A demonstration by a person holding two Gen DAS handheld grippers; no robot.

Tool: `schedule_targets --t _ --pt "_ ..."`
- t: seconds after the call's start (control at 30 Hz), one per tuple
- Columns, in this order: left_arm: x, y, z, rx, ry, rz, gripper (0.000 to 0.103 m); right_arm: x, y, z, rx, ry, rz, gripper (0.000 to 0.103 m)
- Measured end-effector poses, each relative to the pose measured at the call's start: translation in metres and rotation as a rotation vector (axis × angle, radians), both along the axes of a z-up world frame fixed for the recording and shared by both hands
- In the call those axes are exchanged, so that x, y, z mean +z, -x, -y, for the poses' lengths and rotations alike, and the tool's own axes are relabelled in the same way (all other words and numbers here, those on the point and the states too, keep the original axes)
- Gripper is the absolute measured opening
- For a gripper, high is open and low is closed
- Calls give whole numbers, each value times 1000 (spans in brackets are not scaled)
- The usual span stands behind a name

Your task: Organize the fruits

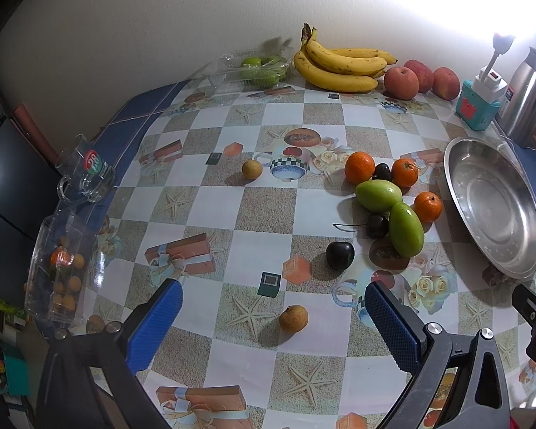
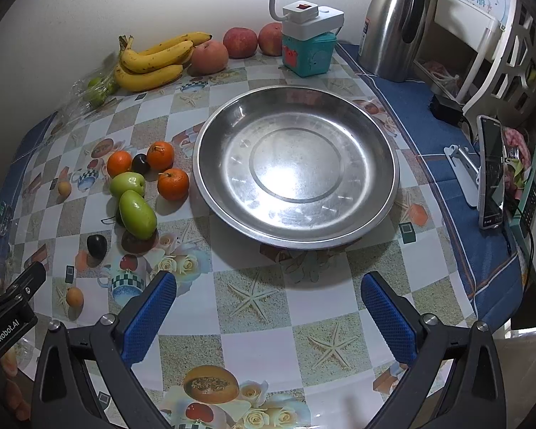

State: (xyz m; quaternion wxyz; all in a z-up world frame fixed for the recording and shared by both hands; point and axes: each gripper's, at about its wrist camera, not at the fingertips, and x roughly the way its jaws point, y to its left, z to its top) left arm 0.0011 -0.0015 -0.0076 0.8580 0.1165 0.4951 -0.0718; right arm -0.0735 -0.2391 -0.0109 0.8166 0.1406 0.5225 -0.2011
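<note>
Three oranges [image 1: 359, 167] and two green fruits [image 1: 406, 229] cluster just left of the steel plate [image 1: 496, 243] in our left view, our left claw [image 1: 272, 316] spread around a small brown fruit [image 1: 293, 318] on the desk [image 1: 211, 211]. Through our right view, the right claw [image 2: 268, 304] gapes empty before that bare plate [image 2: 386, 193], fruits to its left.

**What we see from the right wrist**

We list a steel plate [image 2: 296, 168], bare, mid-table. Just left of it we count three oranges [image 2: 173, 184], two green fruits [image 2: 137, 214] and dark plums [image 2: 97, 245]. Along the wall: bananas [image 2: 153, 60], apples [image 2: 240, 42], a steel jug [image 2: 393, 25]. Our right gripper [image 2: 268, 307] hangs spread wide, holding nothing, above the tablecloth [image 2: 253, 343].
</note>
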Motion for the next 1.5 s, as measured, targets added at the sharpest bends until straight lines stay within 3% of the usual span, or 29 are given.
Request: schedule_targets --t 1.0,1.33,1.5 --pt "-7 1 -6 11 0 -17 103 2 1 2 -7 9 4 103" --pt "-6 -10 -13 -23 56 -78 103 0 -1 -1 22 -12 -4 103" --pt "-13 -22 -26 -29 119 -132 103 1 -7 -6 62 -21 22 103"
